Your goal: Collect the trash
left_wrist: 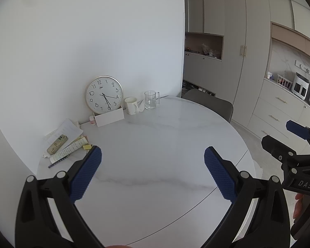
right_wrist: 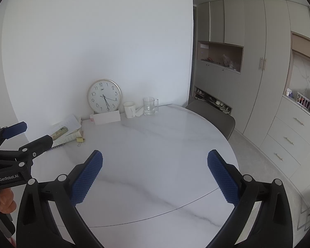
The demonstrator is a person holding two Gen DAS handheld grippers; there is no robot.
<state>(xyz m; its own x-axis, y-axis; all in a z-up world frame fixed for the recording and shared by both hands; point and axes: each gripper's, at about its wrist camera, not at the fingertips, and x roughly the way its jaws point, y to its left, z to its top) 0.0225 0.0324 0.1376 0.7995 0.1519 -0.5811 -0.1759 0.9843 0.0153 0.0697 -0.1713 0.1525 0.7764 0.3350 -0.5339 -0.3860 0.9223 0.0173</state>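
Note:
My left gripper (left_wrist: 153,155) is open and empty above the white marble table (left_wrist: 155,144). My right gripper (right_wrist: 155,157) is open and empty above the same table (right_wrist: 155,144). A crumpled white paper scrap (left_wrist: 141,105) lies between a white mug (left_wrist: 131,105) and a glass mug (left_wrist: 151,99) at the far edge by the wall; it shows in the right wrist view (right_wrist: 139,111) too. Papers (left_wrist: 66,136) with a phone (left_wrist: 57,144), a pen and a yellow clip (left_wrist: 86,147) lie at the far left. Each gripper sees the other at its frame edge.
A round wall clock (left_wrist: 104,94) leans on the wall behind a white card box (left_wrist: 109,117). A small pink bottle (left_wrist: 92,120) stands beside it. A grey chair (left_wrist: 210,103) stands at the table's far right. Kitchen cabinets and drawers (right_wrist: 289,136) line the right.

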